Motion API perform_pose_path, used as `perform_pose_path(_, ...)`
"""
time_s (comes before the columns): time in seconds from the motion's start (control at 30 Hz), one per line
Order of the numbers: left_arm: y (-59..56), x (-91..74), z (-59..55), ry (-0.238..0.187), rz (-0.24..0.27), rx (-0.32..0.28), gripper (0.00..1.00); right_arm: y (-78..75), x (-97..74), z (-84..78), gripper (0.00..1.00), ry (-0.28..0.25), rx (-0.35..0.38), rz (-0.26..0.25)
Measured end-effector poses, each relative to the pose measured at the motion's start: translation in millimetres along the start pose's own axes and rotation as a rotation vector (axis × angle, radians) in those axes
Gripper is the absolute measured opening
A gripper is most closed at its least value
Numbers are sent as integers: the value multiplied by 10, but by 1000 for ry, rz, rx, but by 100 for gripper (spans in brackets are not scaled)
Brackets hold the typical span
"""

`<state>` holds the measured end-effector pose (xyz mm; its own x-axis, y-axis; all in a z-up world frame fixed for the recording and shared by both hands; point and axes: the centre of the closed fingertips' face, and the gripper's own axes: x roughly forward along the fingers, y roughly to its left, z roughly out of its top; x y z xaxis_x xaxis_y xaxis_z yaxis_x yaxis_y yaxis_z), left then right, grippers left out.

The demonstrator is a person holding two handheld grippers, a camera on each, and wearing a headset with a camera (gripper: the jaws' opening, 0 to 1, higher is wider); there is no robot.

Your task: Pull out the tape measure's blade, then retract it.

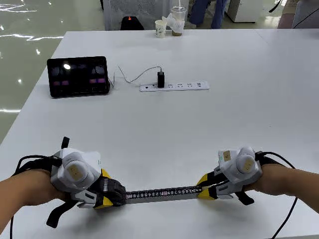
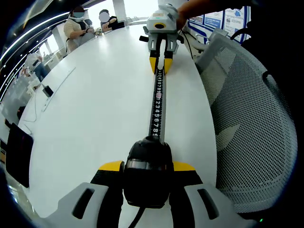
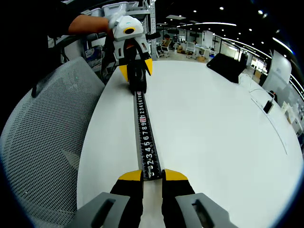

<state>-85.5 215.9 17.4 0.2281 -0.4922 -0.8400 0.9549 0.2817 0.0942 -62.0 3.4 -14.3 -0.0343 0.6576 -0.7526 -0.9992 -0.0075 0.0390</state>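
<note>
The left gripper (image 1: 106, 192) is clamped on the tape measure (image 1: 115, 193) — the black body sits squeezed between its yellow-tipped fingers, near the front edge of the white table (image 1: 209, 124). The blade (image 1: 164, 193) runs straight out, numbers up, to the right gripper (image 1: 203, 187), whose fingers are pinched together on the blade's end. The blade stretches low along the tabletop — touching it or just above, I cannot tell. Farther back on the table are a dark tablet (image 1: 78, 75) and a power strip (image 1: 174, 86) with a charger (image 1: 161, 78) plugged in.
</note>
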Motion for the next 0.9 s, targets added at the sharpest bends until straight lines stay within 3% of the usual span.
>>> perform_pose_path(0.9, -4, -2, 11, 2, 1, 0, 31, -35, -197, -156, 11, 16, 16, -16)
